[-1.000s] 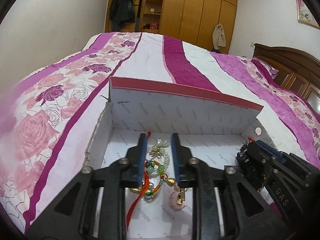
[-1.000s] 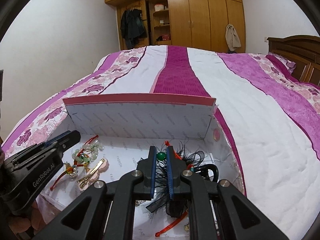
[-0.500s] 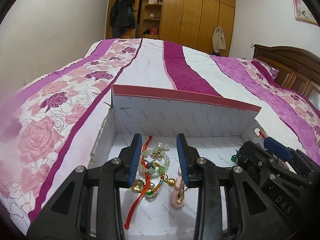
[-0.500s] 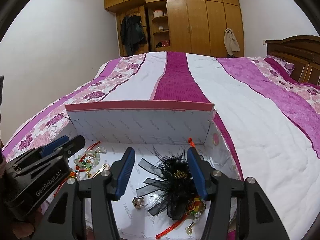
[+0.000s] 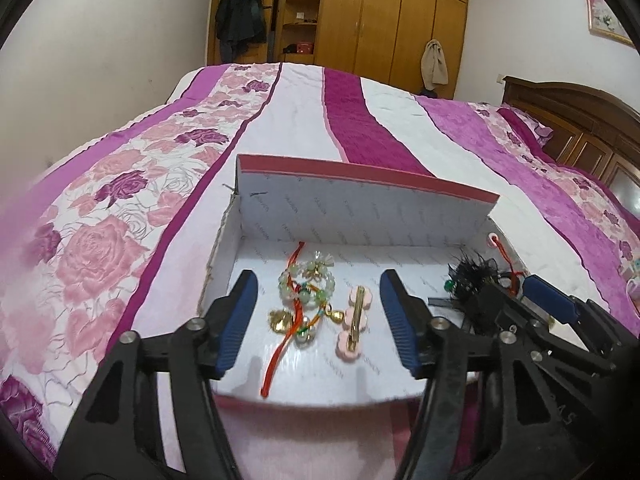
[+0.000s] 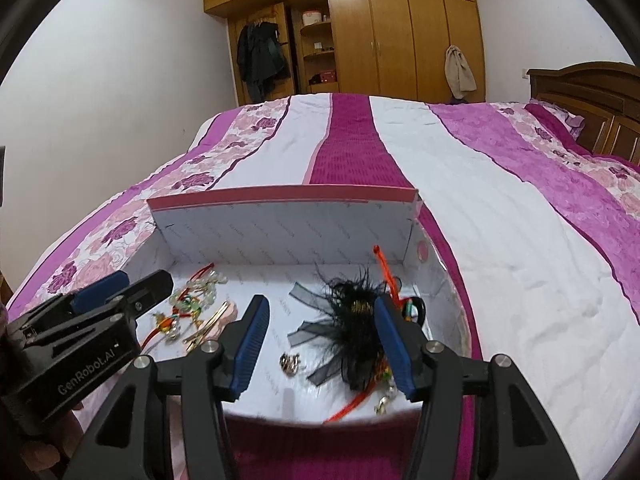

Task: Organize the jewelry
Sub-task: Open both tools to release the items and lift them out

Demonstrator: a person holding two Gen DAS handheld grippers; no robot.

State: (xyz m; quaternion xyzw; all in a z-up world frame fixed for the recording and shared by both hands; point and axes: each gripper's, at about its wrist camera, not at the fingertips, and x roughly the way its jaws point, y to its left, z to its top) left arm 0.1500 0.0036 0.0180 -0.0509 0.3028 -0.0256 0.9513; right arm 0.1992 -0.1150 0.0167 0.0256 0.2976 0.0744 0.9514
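A white box with a pink rim (image 5: 360,208) (image 6: 280,220) lies on the bed. In its left part lie a green bead bracelet with red cord (image 5: 306,292) (image 6: 192,300) and a pink hair clip (image 5: 354,322) (image 6: 212,326). In its right part lie a black feather hairpiece (image 6: 348,320) (image 5: 472,276) and a small metal piece (image 6: 290,362). My left gripper (image 5: 320,322) is open and empty above the bracelet and clip. My right gripper (image 6: 320,340) is open and empty above the feather hairpiece.
The box rests on a purple, white and floral bedspread (image 6: 500,240). A wooden wardrobe (image 6: 380,40) stands behind the bed and a wooden headboard (image 6: 592,96) at right. The right gripper (image 5: 540,312) shows at right in the left wrist view.
Both grippers opened wide and drew back from the box. The bracelet and the feather hairpiece, held before, now lie loose in the box.
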